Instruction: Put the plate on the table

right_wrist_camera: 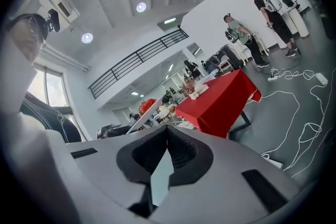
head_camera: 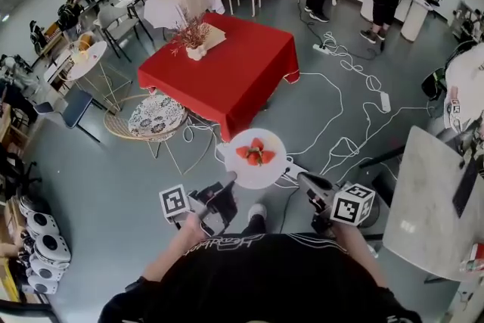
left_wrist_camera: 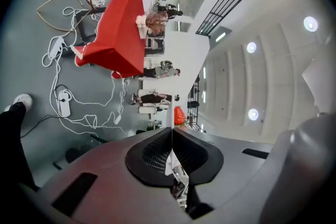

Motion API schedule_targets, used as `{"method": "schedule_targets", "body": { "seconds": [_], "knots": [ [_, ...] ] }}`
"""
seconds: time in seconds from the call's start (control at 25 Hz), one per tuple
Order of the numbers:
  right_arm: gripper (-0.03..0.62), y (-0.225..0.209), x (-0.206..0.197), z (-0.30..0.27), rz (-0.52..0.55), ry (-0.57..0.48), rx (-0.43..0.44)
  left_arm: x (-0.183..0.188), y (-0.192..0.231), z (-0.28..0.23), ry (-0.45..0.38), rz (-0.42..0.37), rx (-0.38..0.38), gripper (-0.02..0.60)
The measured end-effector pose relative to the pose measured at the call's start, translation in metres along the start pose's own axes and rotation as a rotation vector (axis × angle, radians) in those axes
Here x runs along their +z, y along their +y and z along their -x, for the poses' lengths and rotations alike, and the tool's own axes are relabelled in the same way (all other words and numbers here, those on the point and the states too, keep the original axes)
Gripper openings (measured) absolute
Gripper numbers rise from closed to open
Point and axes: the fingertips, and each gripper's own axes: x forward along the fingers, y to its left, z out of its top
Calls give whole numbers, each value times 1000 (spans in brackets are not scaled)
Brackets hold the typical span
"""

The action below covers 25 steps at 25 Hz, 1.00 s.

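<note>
Left claw (head_camera: 229, 181) and right claw (head_camera: 301, 176) each clamp opposite rims of the plate (head_camera: 257, 178) between them.

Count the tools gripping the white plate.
2: the left tool pinches the plate's left rim, and the right tool pinches its right rim. None seem hidden.

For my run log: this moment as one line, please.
plate: in air, strawberries on it | left claw: shut on rim | right claw: shut on rim | red table: ahead
</note>
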Motion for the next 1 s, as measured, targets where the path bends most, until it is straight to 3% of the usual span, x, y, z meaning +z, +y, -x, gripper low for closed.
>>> {"method": "schedule_targets", "body": {
  "seconds": [0.32,0.48,0.72,1.0],
  "knots": [
    [8,-70,68,-114,-3,17,-32,128,20,-67,11,-4,9,14],
    [8,-87,95,-157,12,12,-42,172,24,-89,39,-32,9,14],
    [8,-99,114,-175,32,12,-72,204,30,-105,23,-1,-15,14],
    [8,-101,117,-167,33,25,-79,203,29,-108,5,10,-31,14]
  ]
}}
